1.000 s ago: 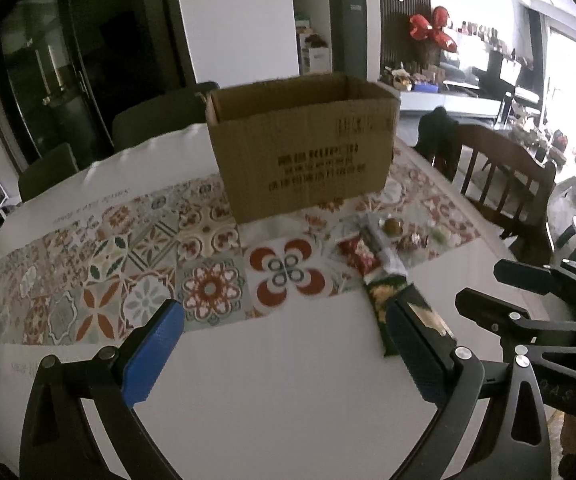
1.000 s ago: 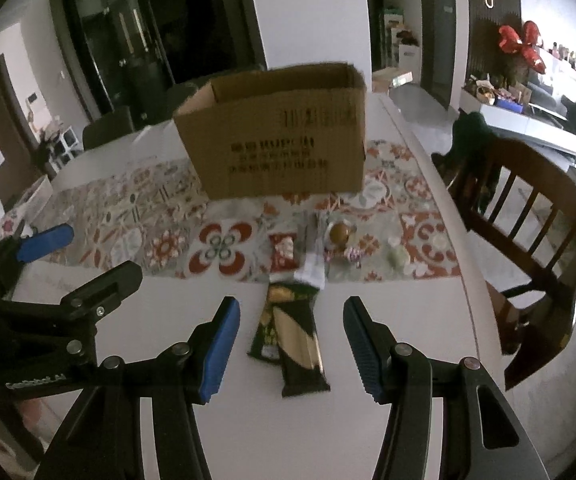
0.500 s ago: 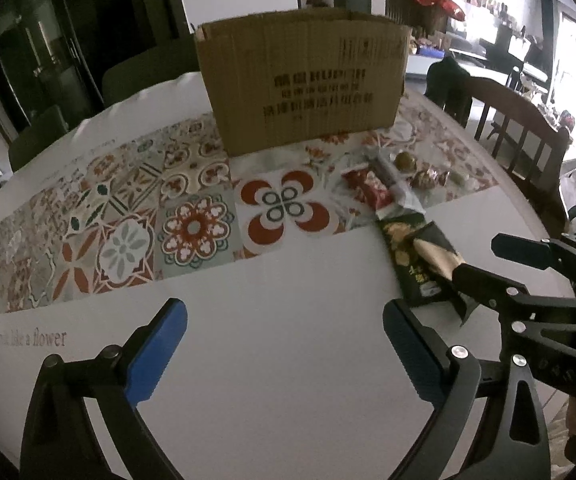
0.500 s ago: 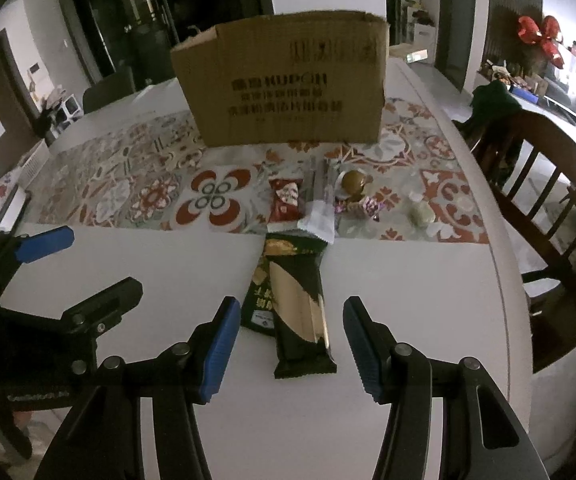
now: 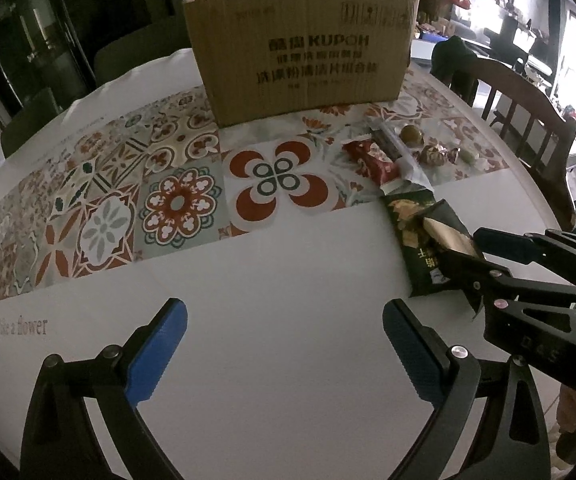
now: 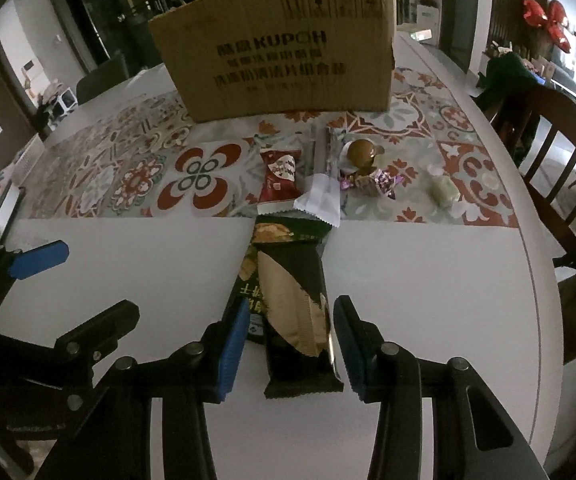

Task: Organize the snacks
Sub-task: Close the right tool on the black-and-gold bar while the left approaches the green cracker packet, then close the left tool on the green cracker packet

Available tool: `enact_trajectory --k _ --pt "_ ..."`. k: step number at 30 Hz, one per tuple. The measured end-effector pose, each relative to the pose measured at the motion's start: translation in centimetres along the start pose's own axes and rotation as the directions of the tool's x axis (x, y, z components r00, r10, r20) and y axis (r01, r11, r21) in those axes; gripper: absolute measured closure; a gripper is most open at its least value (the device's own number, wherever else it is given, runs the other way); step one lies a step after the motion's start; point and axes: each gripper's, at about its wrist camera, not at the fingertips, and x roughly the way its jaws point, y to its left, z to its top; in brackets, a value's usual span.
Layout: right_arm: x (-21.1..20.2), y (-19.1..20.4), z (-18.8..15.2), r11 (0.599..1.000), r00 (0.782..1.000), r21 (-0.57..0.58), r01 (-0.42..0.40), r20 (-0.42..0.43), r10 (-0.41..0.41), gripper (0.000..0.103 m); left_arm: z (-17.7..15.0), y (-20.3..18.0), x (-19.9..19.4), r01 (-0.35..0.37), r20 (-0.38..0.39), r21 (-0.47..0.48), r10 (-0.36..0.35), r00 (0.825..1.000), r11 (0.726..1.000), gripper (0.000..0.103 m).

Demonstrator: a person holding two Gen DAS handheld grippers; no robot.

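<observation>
Table: white top (image 6: 428, 288) with a patterned tile runner (image 5: 175, 204), cardboard box (image 6: 279, 52) at the back.
Snack bar: long black-and-gold wrapper (image 6: 296, 308), lying atop a green packet (image 6: 247, 280).
Right gripper (image 6: 288, 344): closing around the bar, pads not touching.
Left gripper (image 5: 283, 352): spread wide, empty.

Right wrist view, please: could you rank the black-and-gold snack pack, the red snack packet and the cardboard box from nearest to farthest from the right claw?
1. Black-and-gold snack pack: between the closing right claw fingers, on the white tabletop.
2. Red snack packet: farther back, on the patterned runner.
3. Cardboard box: farthest, behind the snacks.
</observation>
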Motion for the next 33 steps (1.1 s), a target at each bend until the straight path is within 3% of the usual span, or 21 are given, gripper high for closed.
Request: enact_trajectory --k 6,14,24,33 --pt "0.5 -0.3 0.1 1.000 1.000 0.014 -0.011 -0.009 0.011 0.070 0.2 -0.3 0.4 0.012 -0.013 -0.007 -0.012 1.000 1.000 0.005" --pt "-0.5 -0.9 -0.3 0.999 1.000 0.048 -0.012 0.028 0.010 0.071 0.5 -1.2 0.1 0.033 -0.010 0.008 -0.033 0.999 0.999 0.008" --pt "-3.2 -2.6 -1.2 0.992 0.992 0.069 0.102 0.070 -0.107 0.071 1.7 -4.8 0.5 0.093 0.006 0.066 -0.093 0.996 0.993 0.010" --pt "-4.3 -5.5 -1.9 0.980 0.983 0.122 0.154 0.077 -0.165 0.070 2.7 -8.0 2.0 0.139 0.004 0.105 -0.140 0.990 0.985 0.016"
